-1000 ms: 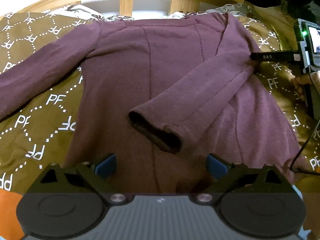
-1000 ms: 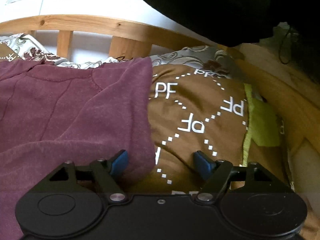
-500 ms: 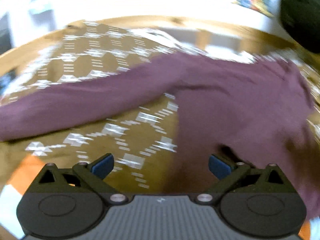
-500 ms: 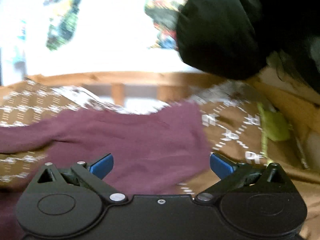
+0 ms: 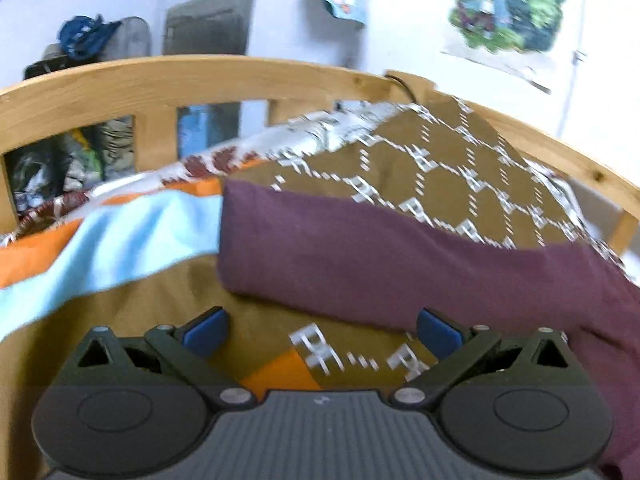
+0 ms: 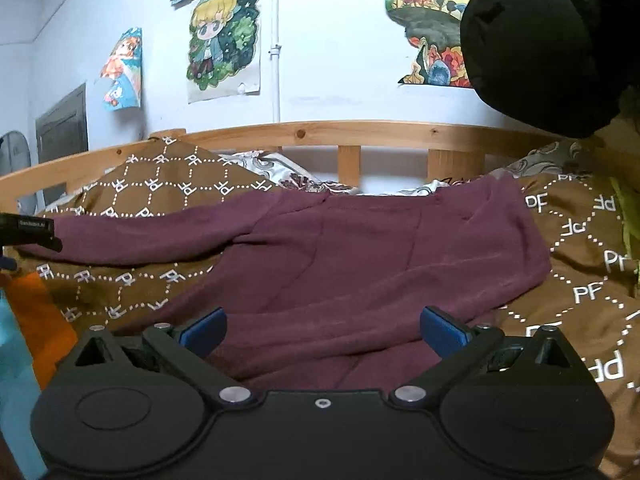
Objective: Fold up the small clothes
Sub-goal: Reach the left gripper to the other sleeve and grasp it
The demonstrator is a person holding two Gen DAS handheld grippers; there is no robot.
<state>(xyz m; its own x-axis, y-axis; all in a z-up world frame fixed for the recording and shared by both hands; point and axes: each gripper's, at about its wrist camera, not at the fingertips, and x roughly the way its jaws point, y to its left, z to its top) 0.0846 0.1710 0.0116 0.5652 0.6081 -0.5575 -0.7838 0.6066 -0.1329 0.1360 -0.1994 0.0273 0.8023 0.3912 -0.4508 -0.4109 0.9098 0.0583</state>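
On the brown patterned bedspread (image 6: 180,196), against the wooden bed rail (image 6: 360,132), a maroon long-sleeved top (image 6: 360,256) lies spread flat. Its neckline sits toward the rail and its hem runs back under the right gripper (image 6: 322,330), so the body's long axis goes from rail to me. One sleeve (image 5: 360,252) stretches sideways across the bedspread, nearly parallel to the rail, its squared cuff end pointing toward a light blue and orange cloth (image 5: 108,236). The other sleeve seems folded in over the body at the opposite side. Right gripper's blue pads (image 6: 202,330) stand wide apart above the lower body of the top, clamping nothing. Left gripper (image 5: 320,330) hangs just short of the outstretched sleeve, its jaws equally spread, with only bedspread between them. Cartoon posters (image 6: 224,36) hang on the wall.
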